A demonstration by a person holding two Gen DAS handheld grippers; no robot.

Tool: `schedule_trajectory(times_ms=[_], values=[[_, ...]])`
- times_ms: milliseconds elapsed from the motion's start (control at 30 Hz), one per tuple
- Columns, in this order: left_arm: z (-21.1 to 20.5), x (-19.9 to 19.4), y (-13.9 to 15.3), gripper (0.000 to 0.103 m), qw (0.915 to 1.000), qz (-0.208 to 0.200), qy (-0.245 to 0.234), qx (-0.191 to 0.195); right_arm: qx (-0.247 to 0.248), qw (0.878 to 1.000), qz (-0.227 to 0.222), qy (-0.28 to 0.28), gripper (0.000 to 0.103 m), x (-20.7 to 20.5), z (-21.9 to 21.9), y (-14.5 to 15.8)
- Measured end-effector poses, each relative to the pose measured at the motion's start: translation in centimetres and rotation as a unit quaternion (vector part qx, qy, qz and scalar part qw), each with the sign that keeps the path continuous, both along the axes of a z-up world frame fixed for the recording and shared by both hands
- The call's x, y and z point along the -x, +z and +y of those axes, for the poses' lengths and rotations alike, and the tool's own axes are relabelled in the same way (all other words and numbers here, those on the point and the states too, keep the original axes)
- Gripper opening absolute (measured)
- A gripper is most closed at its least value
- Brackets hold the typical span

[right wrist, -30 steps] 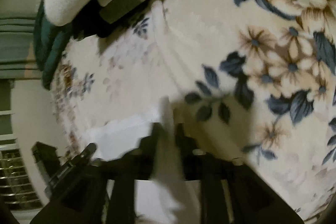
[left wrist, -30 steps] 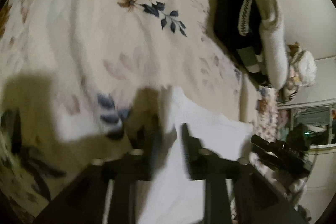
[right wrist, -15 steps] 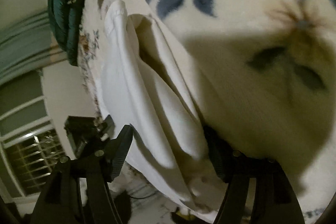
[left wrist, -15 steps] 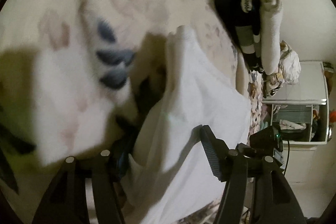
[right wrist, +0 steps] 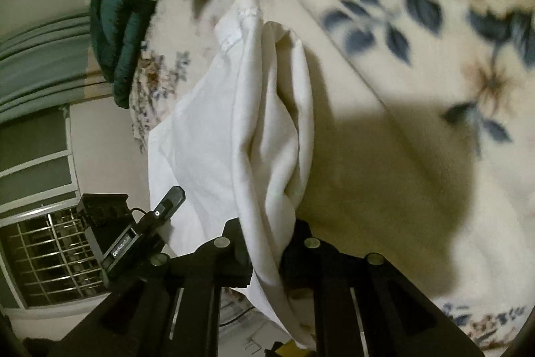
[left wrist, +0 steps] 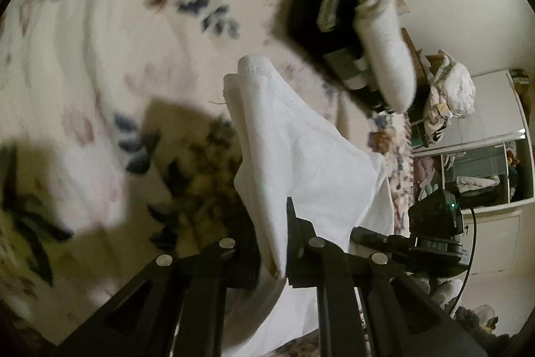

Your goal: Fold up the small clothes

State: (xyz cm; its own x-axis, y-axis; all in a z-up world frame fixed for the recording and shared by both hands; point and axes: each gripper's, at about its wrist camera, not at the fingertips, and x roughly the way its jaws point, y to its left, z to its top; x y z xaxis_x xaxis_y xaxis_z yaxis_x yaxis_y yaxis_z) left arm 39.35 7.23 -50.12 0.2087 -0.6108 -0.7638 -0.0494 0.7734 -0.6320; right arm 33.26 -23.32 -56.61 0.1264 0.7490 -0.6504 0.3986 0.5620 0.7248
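- My left gripper (left wrist: 272,243): jaws nearly together, pinching a bunched edge of the white garment (left wrist: 301,163); cloth runs between the pads and hangs below them.
- My right gripper (right wrist: 265,243): same, jaws closed down on a gathered edge of the white garment (right wrist: 234,129), folds of cloth spilling past the fingers.
- Garment looks lifted off the floral blanket (left wrist: 100,56), stretched between my two grips, its far hemmed corner pointing away toward the sock pile (left wrist: 351,32).
- In the right view the cloth has doubled into long loose rolls, not a flat panel.
- Judgement: I'm mid-fold, carrying the held edge over to the far side.
- To do it well: keep both grips level and evenly apart so the span is taut, let the free corner touch the blanket first, then lay the rest down flat.
- Risk: bunched layers on the right may land as a wrinkle; shake or pull sideways before lowering.
- Keep clear of the sock pile and the dark green bedding (right wrist: 117,32) just beyond it.
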Motion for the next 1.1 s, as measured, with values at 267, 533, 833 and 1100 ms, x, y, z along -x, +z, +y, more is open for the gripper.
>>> schedule_trajectory(times_ms=[267, 533, 833, 1100], values=[[-4.5, -5.6, 9.4, 0.010, 0.9979, -0.050, -0.026, -0.030, 0.011, 0.998, -0.056, -0.023, 0.012, -3.8, -3.4, 11.1], [-10.5, -15.2, 15.4, 0.010, 0.9923, -0.108, -0.021, -0.057, 0.041, 0.991, -0.121, -0.036, 0.012, -12.9, -9.7, 19.9], [-14.8, -25.8, 15.2, 0.012, 0.9883, -0.127, 0.010, -0.084, 0.068, 0.986, -0.145, -0.034, 0.012, -27.1, -15.0, 21.2], [-17.2, -31.2, 11.9, 0.025, 0.9834, -0.118, 0.009, -0.138, 0.084, 0.990, -0.113, -0.018, 0.013, -33.5, -16.8, 14.6]])
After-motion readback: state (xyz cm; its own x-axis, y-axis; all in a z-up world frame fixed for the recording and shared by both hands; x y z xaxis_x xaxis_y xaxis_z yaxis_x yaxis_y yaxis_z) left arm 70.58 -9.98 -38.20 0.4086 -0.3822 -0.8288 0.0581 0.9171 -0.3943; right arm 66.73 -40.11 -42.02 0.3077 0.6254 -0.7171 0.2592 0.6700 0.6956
